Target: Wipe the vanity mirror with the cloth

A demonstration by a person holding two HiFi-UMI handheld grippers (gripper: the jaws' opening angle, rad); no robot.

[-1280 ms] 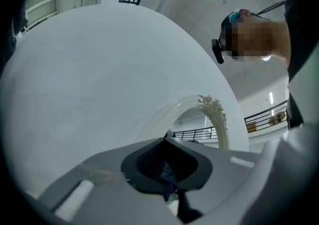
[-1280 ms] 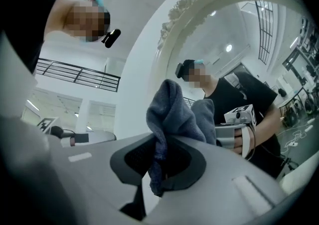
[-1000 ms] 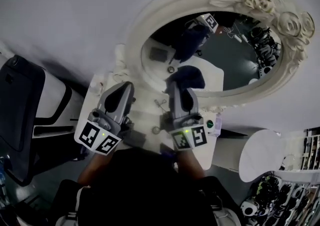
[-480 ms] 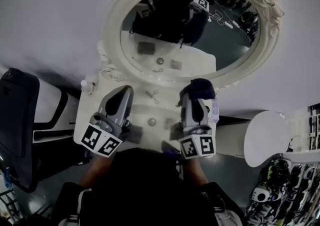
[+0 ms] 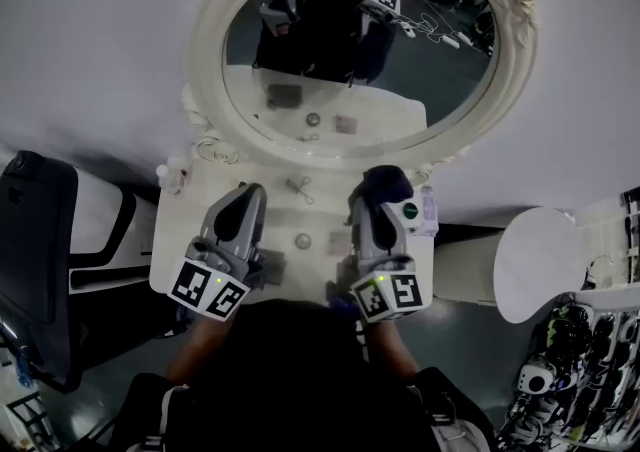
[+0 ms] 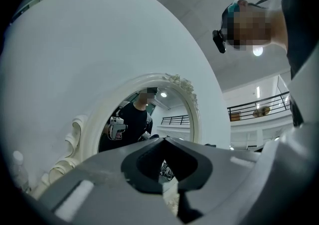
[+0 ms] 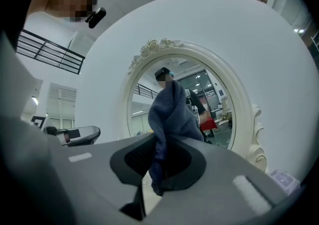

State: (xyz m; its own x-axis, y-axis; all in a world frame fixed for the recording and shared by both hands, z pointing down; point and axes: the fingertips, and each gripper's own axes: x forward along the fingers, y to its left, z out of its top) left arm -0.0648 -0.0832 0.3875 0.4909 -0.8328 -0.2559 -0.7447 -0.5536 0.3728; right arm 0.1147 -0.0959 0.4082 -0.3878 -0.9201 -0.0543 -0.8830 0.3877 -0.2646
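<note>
The person stands at a white surface (image 5: 322,216) under the oval vanity mirror (image 5: 340,115), which hangs in a thick carved white frame (image 5: 205,60).

The right claw (image 5: 373,206) is closed tight on a dark blue cloth (image 5: 386,181). In the right gripper view the cloth (image 7: 172,109) rises as a bunch out of the right claw (image 7: 160,142) and covers the middle of the mirror (image 7: 212,97). From above, the cloth is near the back edge of the surface, on its right part, just under the lower rim of the frame and not over the glass.

The left claw (image 5: 251,194) is closed too, with nothing in it. The left gripper view shows the left claw (image 6: 163,140) with its tips meeting, pointed up at the mirror (image 6: 130,119).

Between the two claws lie a small metal piece (image 5: 297,187) toward the back edge and a little round thing (image 5: 303,240) in the middle. A small bottle (image 5: 166,176) stands at the back left corner. At the right edge are a green round lid (image 5: 409,210) and a pale packet (image 5: 429,212). A dark flat thing (image 5: 272,265) lies by the front edge. A black chair (image 5: 35,250) is at the left side, and a white round top (image 5: 535,265) at the right.
</note>
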